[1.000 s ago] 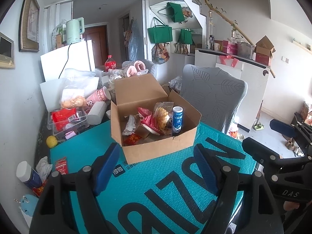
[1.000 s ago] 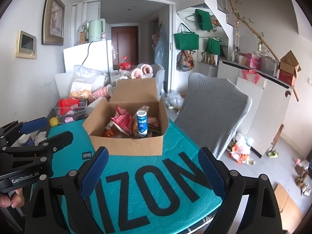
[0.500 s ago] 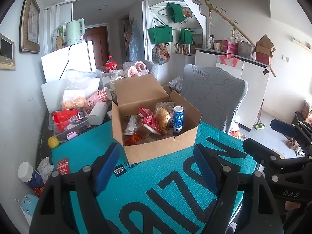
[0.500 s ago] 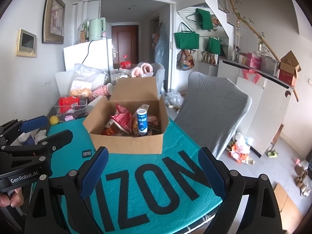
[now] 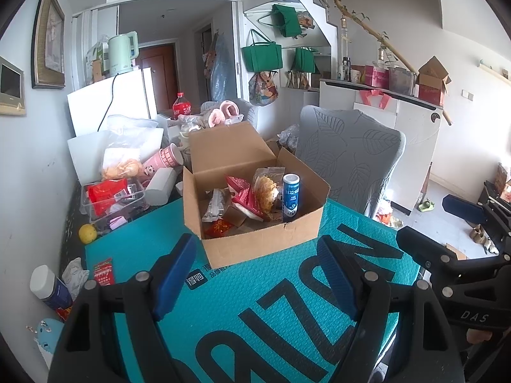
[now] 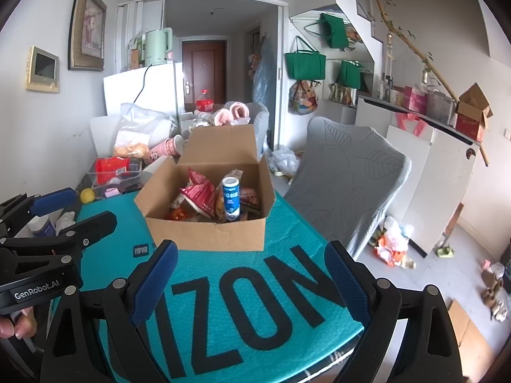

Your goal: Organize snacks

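Observation:
An open cardboard box [image 5: 265, 239] stands on the teal mat [image 5: 255, 312] in the middle of the table. It holds red snack packets [image 5: 242, 194], a clear bag of golden snacks [image 5: 265, 191] and an upright blue-and-white can [image 5: 290, 199]. The box also shows in the right wrist view [image 6: 207, 233], with the can [image 6: 230, 199] inside. My left gripper [image 5: 255, 276] is open and empty, just in front of the box. My right gripper [image 6: 252, 284] is open and empty, a little back from the box.
Left of the box lie a clear tray with red packets [image 5: 110, 198], a pink cup [image 5: 167, 159], a yellow fruit [image 5: 87, 233] and a white-capped bottle [image 5: 48, 287]. A small red packet [image 5: 102, 269] lies on the mat. A grey chair [image 5: 348, 159] stands behind right.
Both grippers have drawn back slightly from the box and stay open. Nothing on the table has moved.

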Demonstrator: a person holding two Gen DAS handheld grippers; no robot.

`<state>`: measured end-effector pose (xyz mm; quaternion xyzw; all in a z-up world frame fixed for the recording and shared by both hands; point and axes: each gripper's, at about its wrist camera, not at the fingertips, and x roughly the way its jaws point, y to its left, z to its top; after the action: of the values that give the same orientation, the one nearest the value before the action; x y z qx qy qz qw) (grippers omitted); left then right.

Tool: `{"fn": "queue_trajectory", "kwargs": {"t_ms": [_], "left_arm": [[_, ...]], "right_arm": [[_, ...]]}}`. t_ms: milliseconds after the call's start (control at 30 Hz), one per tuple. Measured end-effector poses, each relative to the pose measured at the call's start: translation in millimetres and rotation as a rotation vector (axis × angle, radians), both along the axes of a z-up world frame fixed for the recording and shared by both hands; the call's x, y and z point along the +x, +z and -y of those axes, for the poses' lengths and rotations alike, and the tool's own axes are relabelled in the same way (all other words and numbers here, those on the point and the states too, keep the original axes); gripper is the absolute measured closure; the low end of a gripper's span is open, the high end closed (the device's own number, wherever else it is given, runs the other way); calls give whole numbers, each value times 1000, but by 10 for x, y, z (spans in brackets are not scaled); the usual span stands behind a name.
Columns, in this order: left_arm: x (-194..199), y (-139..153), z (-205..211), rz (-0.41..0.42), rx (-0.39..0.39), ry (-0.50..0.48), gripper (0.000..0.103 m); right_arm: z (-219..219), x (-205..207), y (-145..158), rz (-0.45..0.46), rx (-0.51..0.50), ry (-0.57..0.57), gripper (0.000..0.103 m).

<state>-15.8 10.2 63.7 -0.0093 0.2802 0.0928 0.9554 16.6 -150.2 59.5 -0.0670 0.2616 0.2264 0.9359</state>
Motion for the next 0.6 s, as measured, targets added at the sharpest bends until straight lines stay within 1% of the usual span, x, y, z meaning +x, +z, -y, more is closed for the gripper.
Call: {"fn": "queue_trajectory", "kwargs": {"t_ms": [367,600], "left_arm": [[1,5,35,-8,11,-10,25],[2,5,30,-5,9,-9,25]], "right_arm": [[103,0,-49,0,-11,-7,9],[72,5,-36,1,-9,-7,9]]}}
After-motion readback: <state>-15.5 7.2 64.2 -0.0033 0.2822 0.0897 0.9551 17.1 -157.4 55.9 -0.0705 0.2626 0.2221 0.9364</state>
